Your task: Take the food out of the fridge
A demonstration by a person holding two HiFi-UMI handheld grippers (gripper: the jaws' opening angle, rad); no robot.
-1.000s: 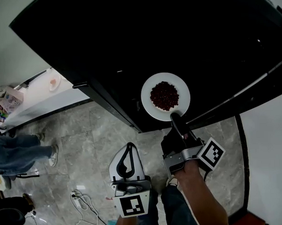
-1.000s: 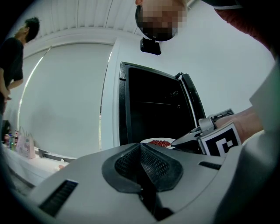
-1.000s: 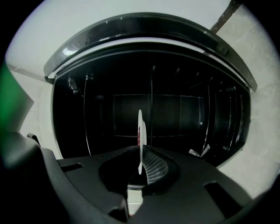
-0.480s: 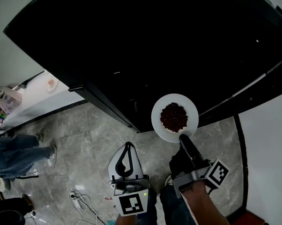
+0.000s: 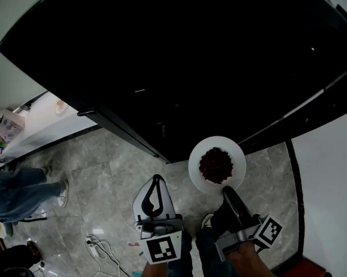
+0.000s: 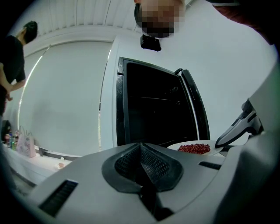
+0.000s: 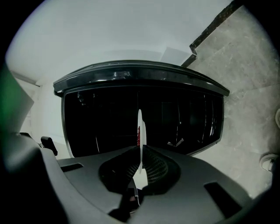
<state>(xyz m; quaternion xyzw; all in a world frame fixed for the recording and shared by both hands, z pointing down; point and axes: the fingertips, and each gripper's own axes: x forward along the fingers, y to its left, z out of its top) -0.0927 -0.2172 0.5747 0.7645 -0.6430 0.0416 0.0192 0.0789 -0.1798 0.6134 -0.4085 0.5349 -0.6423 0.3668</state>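
Note:
A white plate heaped with dark red beans hangs over the grey floor, just outside the black fridge. My right gripper is shut on the plate's near rim. In the right gripper view the plate shows edge-on between the jaws, with the dark open fridge behind it. My left gripper is shut and holds nothing, low at the left of the plate. In the left gripper view the plate with the beans sits at the right, before the fridge opening.
A white counter with small items runs at the far left. A person's jeans and shoes stand on the floor there. Cables lie on the marble floor. A white wall closes the right side.
My right gripper has drawn the plate of beans back and down, out of the fridge opening to above the floor. The left gripper has stayed put.

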